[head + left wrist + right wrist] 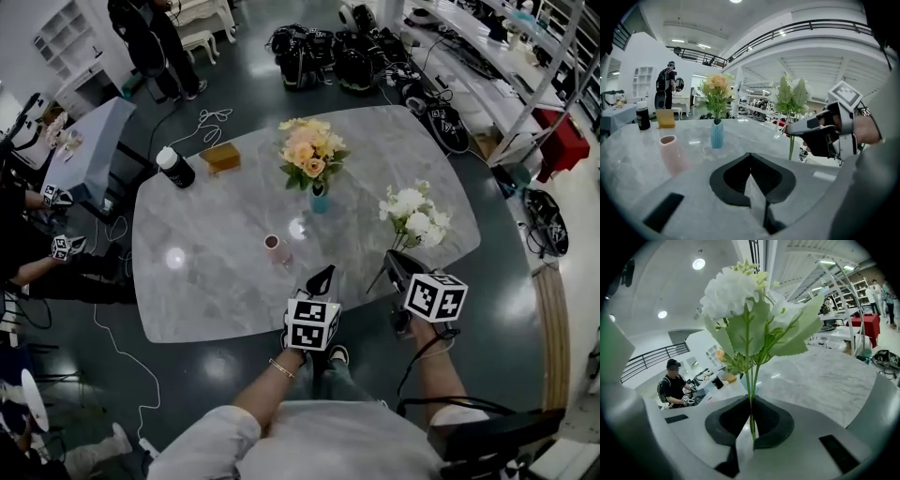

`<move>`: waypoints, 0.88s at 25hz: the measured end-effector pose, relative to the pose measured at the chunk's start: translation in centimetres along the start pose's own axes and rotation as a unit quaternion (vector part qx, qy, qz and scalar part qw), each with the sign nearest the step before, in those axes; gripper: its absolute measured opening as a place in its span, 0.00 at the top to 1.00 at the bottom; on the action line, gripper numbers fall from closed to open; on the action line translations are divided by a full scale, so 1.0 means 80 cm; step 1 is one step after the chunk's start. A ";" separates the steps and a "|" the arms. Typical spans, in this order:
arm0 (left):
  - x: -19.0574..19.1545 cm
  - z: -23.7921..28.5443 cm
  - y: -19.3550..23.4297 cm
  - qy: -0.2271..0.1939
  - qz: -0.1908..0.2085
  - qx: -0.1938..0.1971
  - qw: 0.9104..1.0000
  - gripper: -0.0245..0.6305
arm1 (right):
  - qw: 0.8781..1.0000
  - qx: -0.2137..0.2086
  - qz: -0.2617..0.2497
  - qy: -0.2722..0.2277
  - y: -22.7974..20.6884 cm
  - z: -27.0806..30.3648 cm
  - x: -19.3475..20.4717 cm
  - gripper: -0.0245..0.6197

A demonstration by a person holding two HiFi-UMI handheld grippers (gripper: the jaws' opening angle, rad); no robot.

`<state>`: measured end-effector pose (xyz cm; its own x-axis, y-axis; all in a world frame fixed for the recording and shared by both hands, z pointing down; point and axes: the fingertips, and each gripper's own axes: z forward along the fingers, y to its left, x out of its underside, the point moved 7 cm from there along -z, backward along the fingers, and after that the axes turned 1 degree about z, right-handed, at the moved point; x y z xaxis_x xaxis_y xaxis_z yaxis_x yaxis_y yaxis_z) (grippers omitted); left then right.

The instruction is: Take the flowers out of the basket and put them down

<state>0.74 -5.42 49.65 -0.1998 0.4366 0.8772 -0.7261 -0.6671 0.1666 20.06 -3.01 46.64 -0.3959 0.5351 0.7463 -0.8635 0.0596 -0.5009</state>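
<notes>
1. Two grippers hover at the near edge of the grey table. The left gripper is clenched, with nothing between its jaws.
2. The right gripper is closed on the green stems of the white flowers. The flowers stand upright over the near right part of the table, close to its right edge.
3. A pink cup stands just ahead of the left gripper. Beyond it, toward the middle, a blue vase carries peach flowers.
4. Near the far left corner stand a dark bottle with a white lid and a brown box, close together but apart.
5. Black bags lie on the floor beyond the far edge. A white cable runs along the floor by the left edge, where a person sits.
</notes>
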 end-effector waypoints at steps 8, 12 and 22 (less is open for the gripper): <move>0.013 0.037 0.011 0.022 -0.016 0.004 1.000 0.95 | 0.999 0.036 0.021 0.022 -0.042 0.034 0.007 0.93; 0.016 0.059 0.017 0.029 -0.019 0.002 0.999 0.95 | 0.999 0.044 0.027 0.018 -0.058 0.058 0.007 0.93; 0.020 0.094 0.022 0.043 -0.020 0.013 0.999 0.95 | 0.997 0.056 0.054 0.022 -0.093 0.104 0.008 0.93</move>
<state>4.07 -10.40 54.73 -0.2284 0.5124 0.8279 -0.7170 -0.6637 0.2130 23.61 -10.10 54.48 -0.4763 0.5704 0.6692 -0.8469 -0.0928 -0.5237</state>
